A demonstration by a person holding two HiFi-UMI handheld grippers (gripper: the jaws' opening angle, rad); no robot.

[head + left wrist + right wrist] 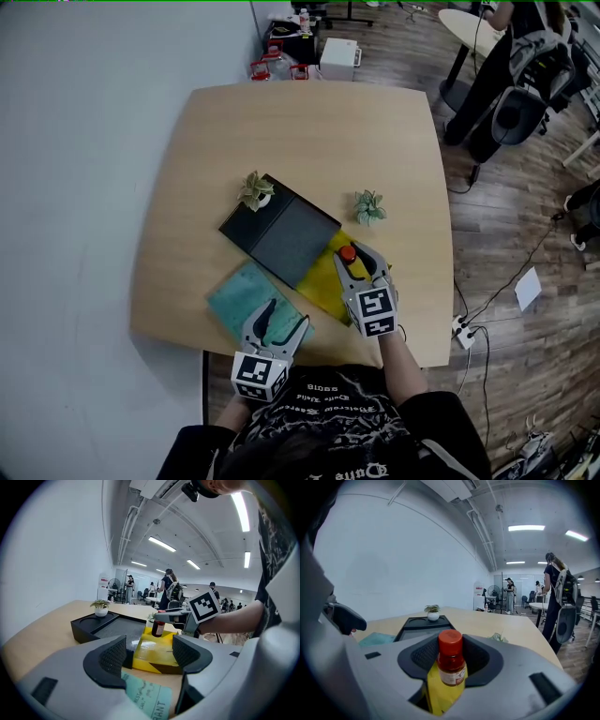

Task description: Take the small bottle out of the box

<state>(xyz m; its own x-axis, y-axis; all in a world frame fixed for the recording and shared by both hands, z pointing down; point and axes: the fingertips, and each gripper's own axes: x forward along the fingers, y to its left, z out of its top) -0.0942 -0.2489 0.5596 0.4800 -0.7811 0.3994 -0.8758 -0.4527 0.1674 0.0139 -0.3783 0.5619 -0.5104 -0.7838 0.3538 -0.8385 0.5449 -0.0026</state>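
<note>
The small bottle, red-capped and upright, is clamped between the pads of the right gripper over the far end of the yellow box, while the left gripper sits at the box's near edge above a teal sheet, jaws apart and empty.

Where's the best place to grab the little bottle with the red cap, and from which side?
Grip the small bottle high on its round body, near the red cap, coming in from the side. It stands upright and is narrow, so both jaws fit across it. The right gripper holds it this way now.
</note>
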